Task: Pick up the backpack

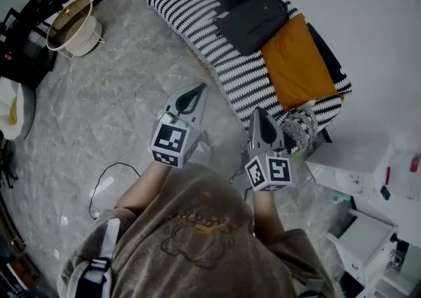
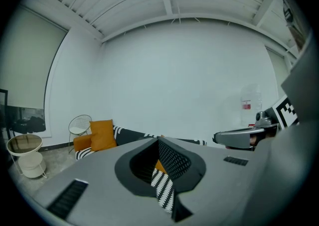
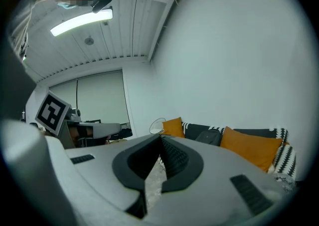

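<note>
**Closing in on the backpack, both tools shut**

We are at the approach step. The backpack [image 1: 253,22] lies flat on the striped sofa [image 1: 197,20] in the upper middle of the head view. An orange cushion [image 1: 299,60] sits against its lower right side, and nothing of ours touches it. Our left tool [image 1: 197,89] sits near the centre of the frame over the grey floor [image 1: 118,112]. Our right tool [image 1: 258,116] is just right of it, at the sofa's near edge. Both are well apart from the backpack. Each tool's jaws are pressed together with nothing held between them, so we judge the pick-up itself not yet begun. The next move calls for carrying the tools toward the upper right, over the sofa, then spreading the jaws of at least one. We then need a graspable part, such as a top handle or strap, though we cannot tell from here which end carries it. The bag looks soft and may sag when lifted
</note>
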A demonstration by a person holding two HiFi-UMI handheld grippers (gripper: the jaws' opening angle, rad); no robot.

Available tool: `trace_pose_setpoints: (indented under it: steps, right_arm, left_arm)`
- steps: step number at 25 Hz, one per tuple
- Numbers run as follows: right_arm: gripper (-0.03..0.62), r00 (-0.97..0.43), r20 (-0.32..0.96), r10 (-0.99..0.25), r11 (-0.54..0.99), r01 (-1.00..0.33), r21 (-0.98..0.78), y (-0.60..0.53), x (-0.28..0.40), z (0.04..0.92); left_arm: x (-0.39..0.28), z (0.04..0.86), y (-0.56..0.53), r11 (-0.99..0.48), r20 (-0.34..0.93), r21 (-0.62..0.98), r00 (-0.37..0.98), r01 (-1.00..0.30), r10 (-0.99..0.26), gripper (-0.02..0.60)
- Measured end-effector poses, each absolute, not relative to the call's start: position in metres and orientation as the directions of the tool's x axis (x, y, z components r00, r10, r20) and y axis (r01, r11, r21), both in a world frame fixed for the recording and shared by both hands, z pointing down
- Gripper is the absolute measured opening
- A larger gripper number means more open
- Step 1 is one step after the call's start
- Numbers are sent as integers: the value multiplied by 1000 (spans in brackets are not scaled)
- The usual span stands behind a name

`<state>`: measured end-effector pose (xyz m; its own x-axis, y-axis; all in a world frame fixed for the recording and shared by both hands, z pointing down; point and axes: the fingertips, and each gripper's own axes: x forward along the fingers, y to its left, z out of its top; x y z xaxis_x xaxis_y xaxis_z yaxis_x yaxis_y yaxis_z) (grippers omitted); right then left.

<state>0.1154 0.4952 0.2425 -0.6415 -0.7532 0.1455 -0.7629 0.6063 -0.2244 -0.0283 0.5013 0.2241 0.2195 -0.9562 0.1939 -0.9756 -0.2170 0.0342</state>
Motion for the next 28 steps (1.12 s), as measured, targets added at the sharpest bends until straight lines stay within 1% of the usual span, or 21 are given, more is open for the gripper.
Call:
trace_pose_setpoints:
  steps: [14, 28]
  right_arm:
    - [6, -597, 142, -790, 568, -799, -198, 408, 69, 239]
    - [6, -555, 155, -818, 524, -828, -199, 326, 65, 253]
  left_arm:
    - [-70, 215, 406, -291, 183, 26, 291, -956, -939, 0]
    - [-79, 227, 324, -316, 181, 27, 316, -948, -931, 0]
